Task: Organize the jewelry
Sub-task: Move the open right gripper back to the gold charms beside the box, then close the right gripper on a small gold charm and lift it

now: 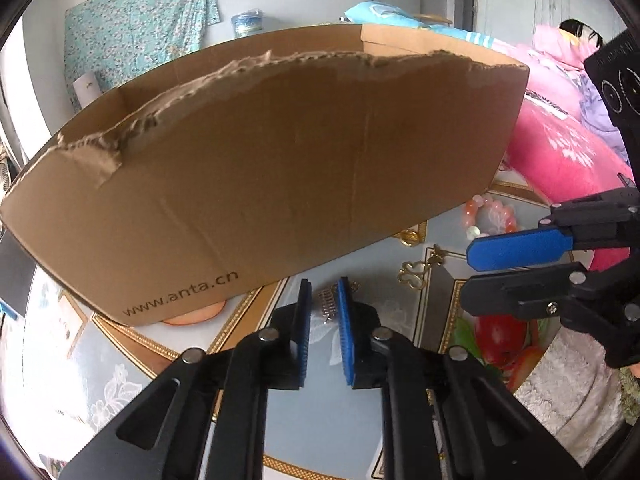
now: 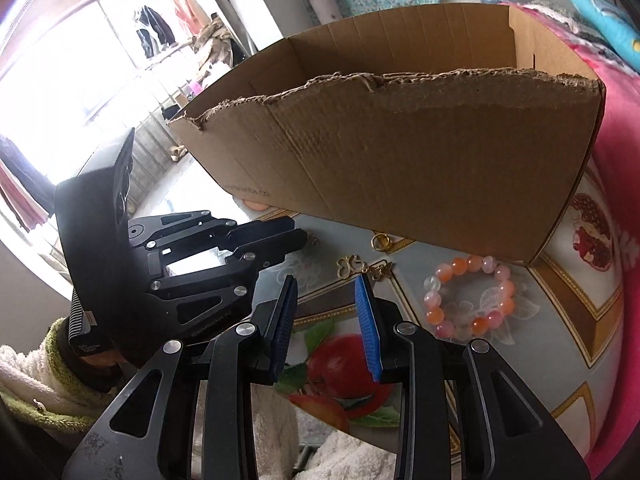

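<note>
While the box (image 1: 260, 168) stands on the surface (image 1: 352, 420), both tools are released and grasp nothing. The left tool (image 1: 324, 332) straddles a silver piece (image 1: 327, 304) just before the box. The right tool (image 2: 326, 328) hangs near the gold charm (image 2: 352, 266), the bead bracelet (image 2: 470, 294) beside it, both before the box.

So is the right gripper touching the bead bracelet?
Apart. The right wrist view shows bare tablecloth between the open right gripper and the bead bracelet.
</note>
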The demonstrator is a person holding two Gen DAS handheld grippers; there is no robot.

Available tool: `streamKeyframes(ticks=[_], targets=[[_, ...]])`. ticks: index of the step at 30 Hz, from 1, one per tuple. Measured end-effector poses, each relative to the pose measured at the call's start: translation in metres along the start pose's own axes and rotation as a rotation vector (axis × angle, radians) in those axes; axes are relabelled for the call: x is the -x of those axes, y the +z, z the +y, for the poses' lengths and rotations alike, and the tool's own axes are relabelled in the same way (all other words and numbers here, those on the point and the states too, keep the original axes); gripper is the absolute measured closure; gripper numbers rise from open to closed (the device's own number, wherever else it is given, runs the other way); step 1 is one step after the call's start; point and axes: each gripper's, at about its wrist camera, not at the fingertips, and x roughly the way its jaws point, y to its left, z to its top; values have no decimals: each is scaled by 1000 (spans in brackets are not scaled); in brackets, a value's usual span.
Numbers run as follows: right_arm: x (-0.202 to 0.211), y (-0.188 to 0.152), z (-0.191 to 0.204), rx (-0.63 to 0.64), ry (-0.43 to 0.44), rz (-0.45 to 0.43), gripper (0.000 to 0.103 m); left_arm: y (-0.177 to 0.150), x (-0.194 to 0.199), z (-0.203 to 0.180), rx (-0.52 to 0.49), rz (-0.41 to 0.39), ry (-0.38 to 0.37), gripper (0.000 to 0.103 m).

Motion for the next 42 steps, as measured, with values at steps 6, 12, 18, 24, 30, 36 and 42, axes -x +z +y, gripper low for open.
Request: streamKeyframes(ticks=[6,12,18,24,30,36,42], targets=[[7,-2,-5,-9,2,-10,73,2,-2,-3,5,1,-12,99],[13,-6,-4,-3,1,-17,73,-2,1,9,55,-4,-48,99],[12,-3,10,60,-22,-34,73,-7,8,25,123,-13,-64,99],[-11,3,30,161,-65,-43,76,-14,21,39,184,-37,-49,99],[-31,7,39,254,-124,-21,86,-20,26,46,210,-44,-45,99],[-43,6,40,323,-171,3,97,-26,29,51,218,-52,-51,99],[-36,16,36,284,-155,11,103,-28,32,55,226,-65,-53,99]])
